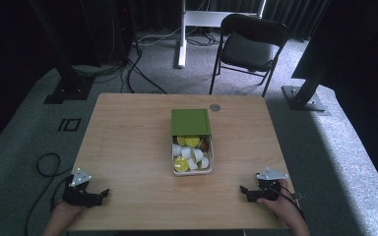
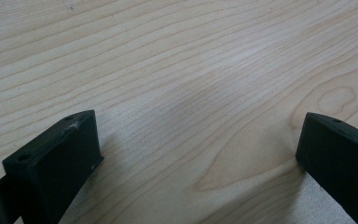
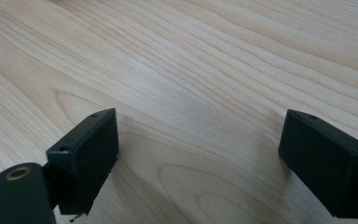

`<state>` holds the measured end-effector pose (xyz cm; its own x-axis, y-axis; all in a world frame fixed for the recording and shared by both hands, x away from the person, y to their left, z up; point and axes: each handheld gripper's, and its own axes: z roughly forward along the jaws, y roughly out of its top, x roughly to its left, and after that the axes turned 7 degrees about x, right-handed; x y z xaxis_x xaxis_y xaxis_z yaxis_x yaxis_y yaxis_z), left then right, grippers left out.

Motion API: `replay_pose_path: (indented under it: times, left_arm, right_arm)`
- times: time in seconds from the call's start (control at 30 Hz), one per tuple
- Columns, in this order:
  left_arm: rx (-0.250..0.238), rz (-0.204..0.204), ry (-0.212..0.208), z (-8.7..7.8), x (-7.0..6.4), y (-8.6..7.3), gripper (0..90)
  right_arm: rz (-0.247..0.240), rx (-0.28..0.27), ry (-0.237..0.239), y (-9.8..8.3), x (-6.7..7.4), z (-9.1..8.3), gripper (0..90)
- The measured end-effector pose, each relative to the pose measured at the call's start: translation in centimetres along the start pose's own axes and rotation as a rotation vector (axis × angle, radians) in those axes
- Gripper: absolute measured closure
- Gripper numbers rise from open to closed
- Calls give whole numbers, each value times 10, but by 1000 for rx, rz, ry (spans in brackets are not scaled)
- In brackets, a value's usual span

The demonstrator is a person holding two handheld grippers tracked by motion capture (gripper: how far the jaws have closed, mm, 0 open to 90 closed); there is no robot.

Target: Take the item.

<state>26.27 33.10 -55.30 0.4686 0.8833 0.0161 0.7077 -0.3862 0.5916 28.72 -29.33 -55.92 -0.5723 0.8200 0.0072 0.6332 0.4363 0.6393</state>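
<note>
A pale wooden counter [image 1: 128, 147] stands on grey carpet, and near its middle sits a white box [image 1: 192, 171] with a green lid [image 1: 191, 122] slid back toward the far side, covering the box's far part and leaving the near part uncovered. In the uncovered part lies a heap of small white and yellow capsules [image 1: 191, 153], with one brownish piece among them. At the near left corner a hand [image 1: 61, 216] holds the left tongs [image 1: 103, 194] low over the wood, pointing inward; in the left gripper view its jaws stand wide apart with only bare grain between them. At the near right corner the other hand [image 1: 281, 201] holds the right tongs [image 1: 245, 191], also pointing inward, and the right gripper view shows its jaws spread just as wide over bare wood. Both tongs are well apart from the box. A small round grey disc [image 1: 215, 107] lies near the far edge, just beyond the lid. Behind the counter stands a black folding chair [image 1: 248, 46].
</note>
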Motion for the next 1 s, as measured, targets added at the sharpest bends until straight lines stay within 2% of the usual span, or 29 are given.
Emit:
replay_pose_path:
  times: [1.0]
  left_arm:
    - [-1,11,-11,0,0,-1,4]
  right_arm:
    - [7,-2,-6,0,1,0,119]
